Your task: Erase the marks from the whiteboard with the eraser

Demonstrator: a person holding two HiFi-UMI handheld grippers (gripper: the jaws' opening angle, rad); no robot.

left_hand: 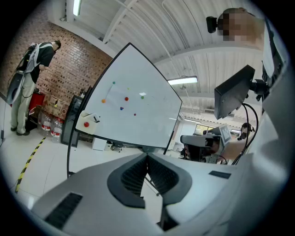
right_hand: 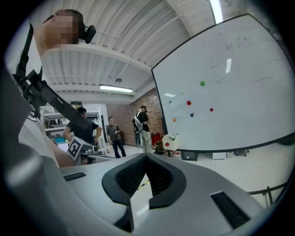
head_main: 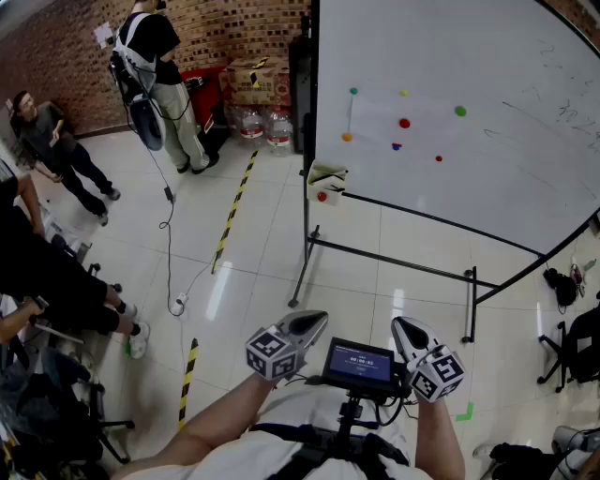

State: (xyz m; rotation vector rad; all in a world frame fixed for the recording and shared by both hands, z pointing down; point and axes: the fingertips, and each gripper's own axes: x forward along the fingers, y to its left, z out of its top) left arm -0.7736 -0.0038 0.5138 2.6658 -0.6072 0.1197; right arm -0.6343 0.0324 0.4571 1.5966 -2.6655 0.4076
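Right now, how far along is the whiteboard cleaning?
Nothing looks done: faint scribbles show on the whiteboard, upper right. Nothing is in hand: the left gripper and right gripper are shut, empty, well short of the board. Left: getting an eraser and wiping the marks.

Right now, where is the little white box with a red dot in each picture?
Head view: the white box sits above centre, at the lower left corner of the whiteboard.
Left gripper view: the box is left of centre, same corner.
Right gripper view: the box is near centre, same corner.
Shared landmark: the brick wall behind it.
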